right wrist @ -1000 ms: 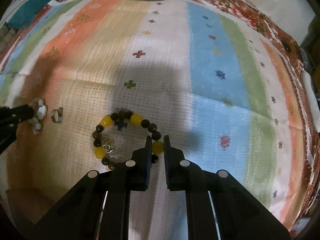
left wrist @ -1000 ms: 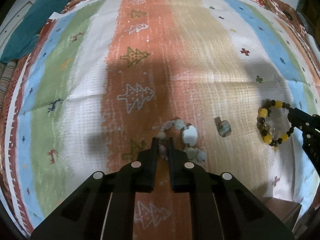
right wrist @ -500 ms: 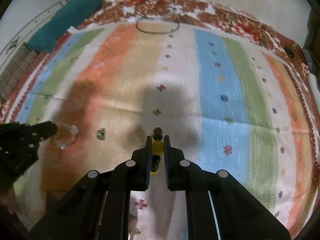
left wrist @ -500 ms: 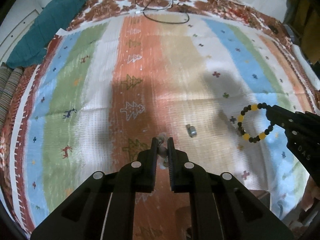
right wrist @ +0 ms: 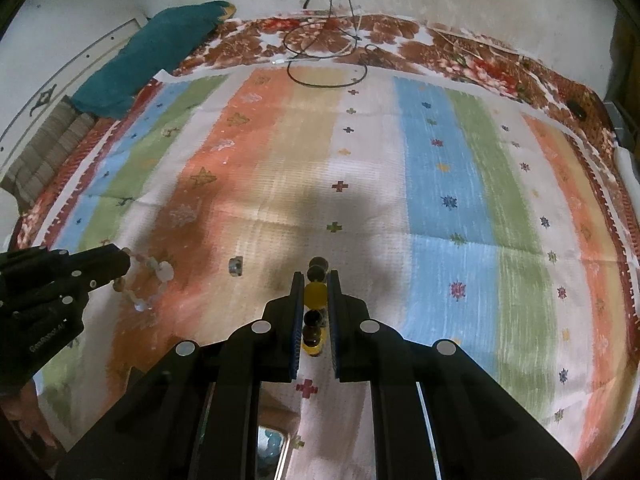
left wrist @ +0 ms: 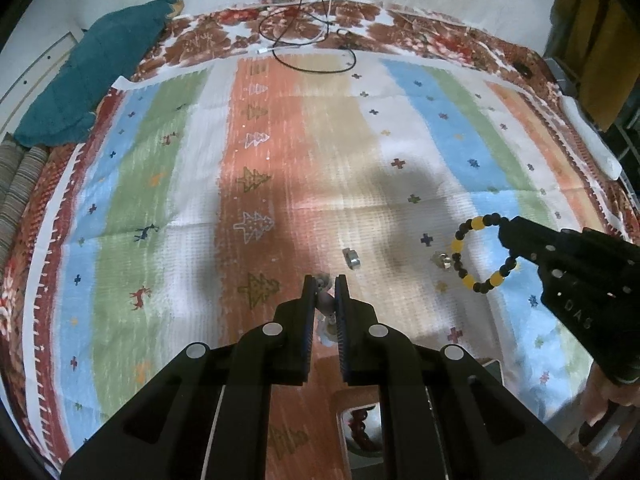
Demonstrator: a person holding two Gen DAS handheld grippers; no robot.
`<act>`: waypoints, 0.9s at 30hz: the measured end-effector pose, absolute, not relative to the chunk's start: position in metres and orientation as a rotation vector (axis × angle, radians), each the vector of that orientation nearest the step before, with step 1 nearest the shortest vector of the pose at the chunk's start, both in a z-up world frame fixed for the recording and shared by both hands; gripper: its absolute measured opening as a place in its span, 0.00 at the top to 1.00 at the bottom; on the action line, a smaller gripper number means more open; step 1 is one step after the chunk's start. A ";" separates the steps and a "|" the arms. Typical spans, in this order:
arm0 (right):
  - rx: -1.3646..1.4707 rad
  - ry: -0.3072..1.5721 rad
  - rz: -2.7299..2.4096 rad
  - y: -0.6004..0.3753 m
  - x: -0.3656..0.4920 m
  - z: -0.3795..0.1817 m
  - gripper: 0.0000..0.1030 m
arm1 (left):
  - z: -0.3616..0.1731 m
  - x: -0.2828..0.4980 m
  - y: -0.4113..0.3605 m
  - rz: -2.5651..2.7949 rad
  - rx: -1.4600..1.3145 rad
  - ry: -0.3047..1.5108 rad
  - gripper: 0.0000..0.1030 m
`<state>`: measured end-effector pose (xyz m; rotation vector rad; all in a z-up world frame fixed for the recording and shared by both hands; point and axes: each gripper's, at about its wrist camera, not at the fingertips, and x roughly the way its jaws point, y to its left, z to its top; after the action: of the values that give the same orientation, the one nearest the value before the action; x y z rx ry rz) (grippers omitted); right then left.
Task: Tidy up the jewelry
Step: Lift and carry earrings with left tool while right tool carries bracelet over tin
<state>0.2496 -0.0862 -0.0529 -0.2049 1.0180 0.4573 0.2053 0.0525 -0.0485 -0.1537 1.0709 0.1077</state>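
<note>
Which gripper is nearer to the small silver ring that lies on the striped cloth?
Left. The left gripper, shut on the pale bracelet, hangs just beside the silver ring. The right gripper, holding the yellow-and-black bracelet, is farther off.

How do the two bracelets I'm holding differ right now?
The left gripper holds a pale bracelet of whitish, translucent stones; the right gripper holds a yellow-and-dark bead bracelet. The pale bracelet's stones are uneven in size; the yellow-and-dark bracelet's beads are round, and a small metallic charm hangs from it. Both hang clamped in shut jaws, lifted off the striped cloth.
</note>
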 end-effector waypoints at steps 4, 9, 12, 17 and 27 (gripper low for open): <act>-0.198 1.005 0.460 -0.088 0.242 -0.048 0.88 | -0.041 0.198 0.050 0.102 -0.159 1.049 0.91; -0.190 0.989 0.471 -0.089 0.232 -0.041 0.88 | -0.035 0.190 0.044 0.090 -0.161 1.033 0.91; -0.187 0.978 0.478 -0.090 0.226 -0.037 0.88 | -0.032 0.186 0.040 0.079 -0.158 1.024 0.91; -0.185 0.968 0.480 -0.092 0.218 -0.034 0.88 | -0.028 0.179 0.035 0.074 -0.154 1.014 0.91; -0.205 0.920 0.490 -0.093 0.199 -0.023 0.88 | -0.021 0.162 0.026 0.045 -0.154 0.990 0.91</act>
<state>0.1986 -0.0926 -0.0225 -0.2047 0.9205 0.4902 0.1616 0.0264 -0.0210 -0.1537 0.9901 0.0453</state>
